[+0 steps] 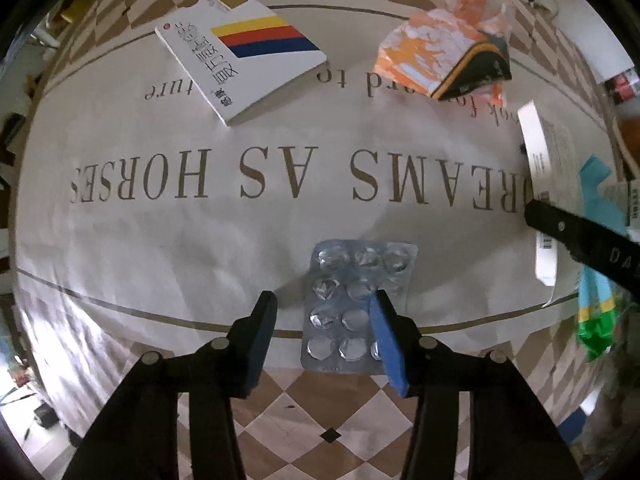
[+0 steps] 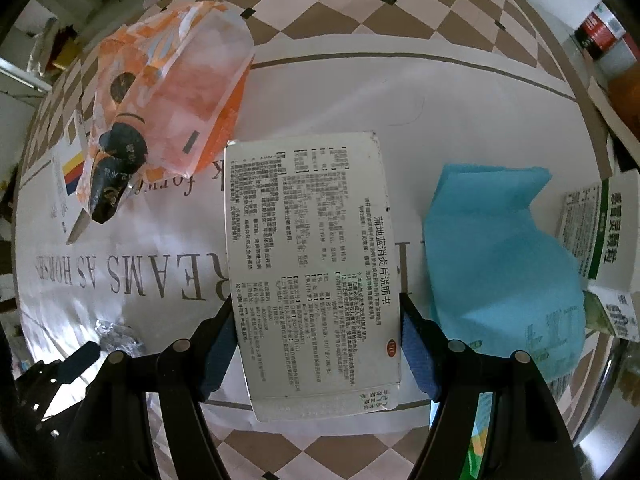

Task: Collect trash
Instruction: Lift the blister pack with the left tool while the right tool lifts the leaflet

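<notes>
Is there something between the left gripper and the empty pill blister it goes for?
Nothing visible stands in the way. The left gripper is open right over the pill blister, one fingertip already over the foil, the other beside it.

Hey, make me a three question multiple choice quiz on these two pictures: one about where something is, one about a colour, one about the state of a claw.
1. Where is the blister pack?
A. Near the table edge, at the left claw
B. On top of the book
C. Under the orange bag

2. What colour is the crumpled sheet beside the leaflet?
A. Red
B. Light blue
C. Black

3. How does the right claw stand?
A. Shut on the orange bag
B. Open, with the leaflet between its fingers
C. Shut on nothing

Key:
1 A: the pack lies by the cloth's border, partly between the left claw's fingers.
2 B: the sheet to the right of the leaflet is plainly light blue.
3 B: the fingers sit apart on either side of the leaflet; whether they press it is unclear.
</notes>
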`<state>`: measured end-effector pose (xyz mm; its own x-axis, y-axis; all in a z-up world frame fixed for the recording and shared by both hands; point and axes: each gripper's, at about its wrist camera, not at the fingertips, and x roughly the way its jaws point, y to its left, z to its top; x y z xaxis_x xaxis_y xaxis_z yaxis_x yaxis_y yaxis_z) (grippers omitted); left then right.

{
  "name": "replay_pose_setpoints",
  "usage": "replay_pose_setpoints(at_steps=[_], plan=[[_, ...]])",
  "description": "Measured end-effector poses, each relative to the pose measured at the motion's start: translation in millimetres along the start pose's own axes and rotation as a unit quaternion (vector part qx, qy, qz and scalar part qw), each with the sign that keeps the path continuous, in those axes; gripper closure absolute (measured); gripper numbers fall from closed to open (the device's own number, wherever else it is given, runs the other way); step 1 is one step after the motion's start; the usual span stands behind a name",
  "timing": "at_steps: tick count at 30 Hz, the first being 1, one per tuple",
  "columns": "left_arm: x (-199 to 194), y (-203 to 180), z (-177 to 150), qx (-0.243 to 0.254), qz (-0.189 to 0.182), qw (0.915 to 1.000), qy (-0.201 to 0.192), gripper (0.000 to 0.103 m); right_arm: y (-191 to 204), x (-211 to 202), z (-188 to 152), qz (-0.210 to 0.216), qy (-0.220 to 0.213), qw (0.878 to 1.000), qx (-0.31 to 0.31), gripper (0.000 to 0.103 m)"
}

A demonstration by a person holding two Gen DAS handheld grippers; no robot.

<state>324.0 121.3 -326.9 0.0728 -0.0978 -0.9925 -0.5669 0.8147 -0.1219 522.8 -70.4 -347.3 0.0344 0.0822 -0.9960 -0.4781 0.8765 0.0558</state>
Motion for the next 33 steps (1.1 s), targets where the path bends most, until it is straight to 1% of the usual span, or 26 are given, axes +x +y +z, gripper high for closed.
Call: replay_pose_setpoints(at_steps=[1,2,5,9,12,15,17,18,21,22,23,26,29,30,31,33], plan=[[1,0,1,0.003,-0.018,0.9998,0.002,0.032,-1,0,-1,0.002,-0.001,1.0,0.004,0.028],[2,-1,1,0.005,-0.024,0.9997,0.001,0.031,-3,0,-3,0.004,-0.003,1.0,0.008,0.028],[6,-4,-2,0.014,-0.013,0.9998,-0.002,0.031,-7,1,-5,0.011,-0.003,1.0,0.02,0.028],[10,-24,-7,0.035,0.027,0.999,-0.002,0.031,-11,1,-8,0.009,-0.005,1.0,0.028,0.028],[14,-37,-8,0.044,0.045,0.998,-0.006,0.03,-14,4,-12,0.005,-0.003,0.999,0.035,0.028],[15,-41,-9,0.045,0.044,0.9979,-0.009,0.032,-11,12,-16,-0.001,0.0,1.0,0.029,0.028],[14,-40,-10,0.037,0.031,0.9988,-0.007,0.033,-6,15,-15,-0.011,0.007,1.0,0.017,0.027],[11,-40,-13,0.028,0.021,0.9994,-0.007,0.033,-6,15,-15,-0.005,0.01,1.0,0.021,0.027],[11,-43,-12,0.029,0.014,0.9995,-0.002,0.031,0,19,-13,0.016,0.031,0.999,0.014,0.025],[13,-45,-11,0.033,0.014,0.9994,0.001,0.029,0,18,-13,0.026,0.032,0.999,0.015,0.019],[14,-49,-11,0.037,0.019,0.9991,0.003,0.028,2,17,-13,0.033,0.03,0.999,0.015,0.016],[19,-59,-12,0.056,0.045,0.9974,0.001,0.028,8,17,-11,0.028,0.022,0.999,0.013,0.016],[19,-65,-15,0.058,0.05,0.997,-0.008,0.027,16,20,-11,0.029,0.025,0.999,0.013,0.016],[20,-68,-21,0.059,0.051,0.9969,-0.01,0.028,19,21,-11,0.025,0.025,0.999,0.011,0.016],[17,-64,-22,0.059,0.051,0.9969,-0.011,0.03,23,23,-11,0.016,0.027,0.999,0.004,0.016],[14,-66,-26,0.055,0.051,0.9971,-0.015,0.04,28,25,-7,0.005,0.028,1.0,-0.003,0.016]])
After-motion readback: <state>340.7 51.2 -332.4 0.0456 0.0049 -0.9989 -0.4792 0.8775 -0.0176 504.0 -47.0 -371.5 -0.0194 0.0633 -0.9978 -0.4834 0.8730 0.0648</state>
